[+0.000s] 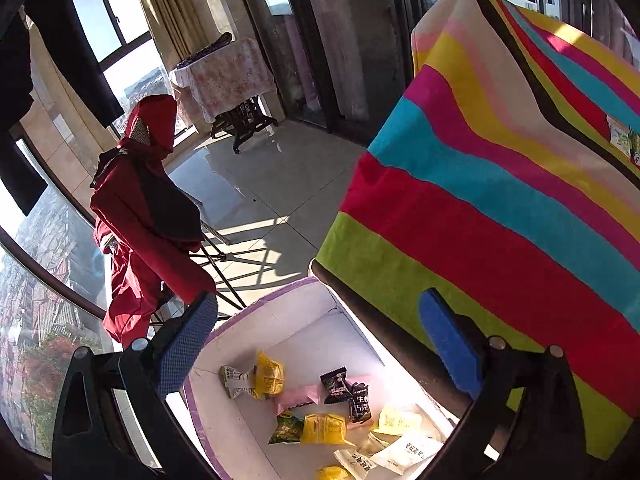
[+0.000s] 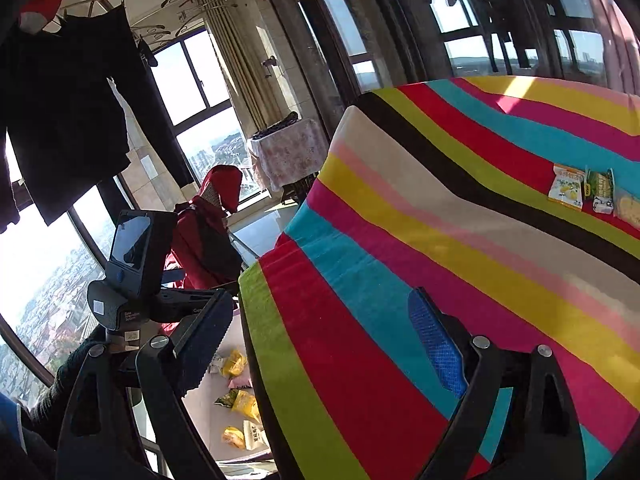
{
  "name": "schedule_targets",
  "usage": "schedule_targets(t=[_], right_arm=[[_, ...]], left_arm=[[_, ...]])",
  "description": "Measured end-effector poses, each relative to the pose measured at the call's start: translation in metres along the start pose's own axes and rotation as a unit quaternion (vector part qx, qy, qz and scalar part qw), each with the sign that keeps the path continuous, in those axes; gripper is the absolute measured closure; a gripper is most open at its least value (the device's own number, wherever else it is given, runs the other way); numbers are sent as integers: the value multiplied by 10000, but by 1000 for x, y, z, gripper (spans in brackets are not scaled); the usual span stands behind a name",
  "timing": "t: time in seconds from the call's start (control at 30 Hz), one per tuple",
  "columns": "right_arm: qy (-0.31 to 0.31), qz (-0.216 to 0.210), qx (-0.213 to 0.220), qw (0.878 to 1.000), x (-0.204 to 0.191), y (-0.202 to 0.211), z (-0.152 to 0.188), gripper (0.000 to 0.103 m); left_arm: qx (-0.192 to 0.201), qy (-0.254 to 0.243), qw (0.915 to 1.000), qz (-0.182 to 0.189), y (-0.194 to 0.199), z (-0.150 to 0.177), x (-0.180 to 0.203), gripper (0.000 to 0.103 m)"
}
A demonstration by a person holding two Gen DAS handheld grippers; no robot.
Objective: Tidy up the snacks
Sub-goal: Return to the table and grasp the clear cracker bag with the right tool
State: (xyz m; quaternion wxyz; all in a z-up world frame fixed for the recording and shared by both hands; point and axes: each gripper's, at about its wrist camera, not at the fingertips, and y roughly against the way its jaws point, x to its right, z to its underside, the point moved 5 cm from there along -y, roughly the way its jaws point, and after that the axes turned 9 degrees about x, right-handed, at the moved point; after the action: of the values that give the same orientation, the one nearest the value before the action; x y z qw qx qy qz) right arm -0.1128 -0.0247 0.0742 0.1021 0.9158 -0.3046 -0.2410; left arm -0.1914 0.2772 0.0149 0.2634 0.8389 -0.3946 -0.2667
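Note:
A white box with a purple rim [image 1: 256, 308] sits low beside the table and holds several snack packets: yellow [image 1: 270, 374], pink [image 1: 298, 396], black [image 1: 336, 384], green [image 1: 286, 428] and white [image 1: 408, 452]. My left gripper [image 1: 316, 344] is open and empty above the box. My right gripper [image 2: 320, 336] is open and empty over the striped tablecloth [image 2: 400, 280] at the table's left edge. Three snack packets lie on the cloth at the far right: a white-yellow one [image 2: 566, 186], a green one [image 2: 600, 190] and a pale one [image 2: 628, 206]. The box also shows in the right wrist view [image 2: 224, 408].
The left hand-held gripper's body with its camera [image 2: 128, 268] is left of the table. A red jacket on a folding rack [image 1: 148, 216] stands on the tiled floor. A small draped table [image 1: 224, 76] is by the windows. Dark clothes [image 2: 68, 112] hang overhead.

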Motion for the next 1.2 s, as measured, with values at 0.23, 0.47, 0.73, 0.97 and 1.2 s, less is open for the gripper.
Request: schedule_targets(t=[0.23,0.47,0.73,0.97,1.2], right_arm=[[-1224,2031,-100,9714,149,39,8,16],[-1606,3008,-220,9398,233,52,3,16],[-1564,3480,-432,9234,300,-4,-39,16],[-1555,3788,-594,9104,337,-62,-74,15],[-1016,4292,-892,8931,339,-98,-83,5]], left_arm=[[635,-950,9753,1892,12,-47,195,2],[468,-1131,9550,2703,-8,-73,328,2],[-36,-606,9543,2925,-31,-77,332,2],[-57,-1029,9600,2602,-29,-71,346,2],[-59,-1038,9599,2604,-31,-71,351,2]])
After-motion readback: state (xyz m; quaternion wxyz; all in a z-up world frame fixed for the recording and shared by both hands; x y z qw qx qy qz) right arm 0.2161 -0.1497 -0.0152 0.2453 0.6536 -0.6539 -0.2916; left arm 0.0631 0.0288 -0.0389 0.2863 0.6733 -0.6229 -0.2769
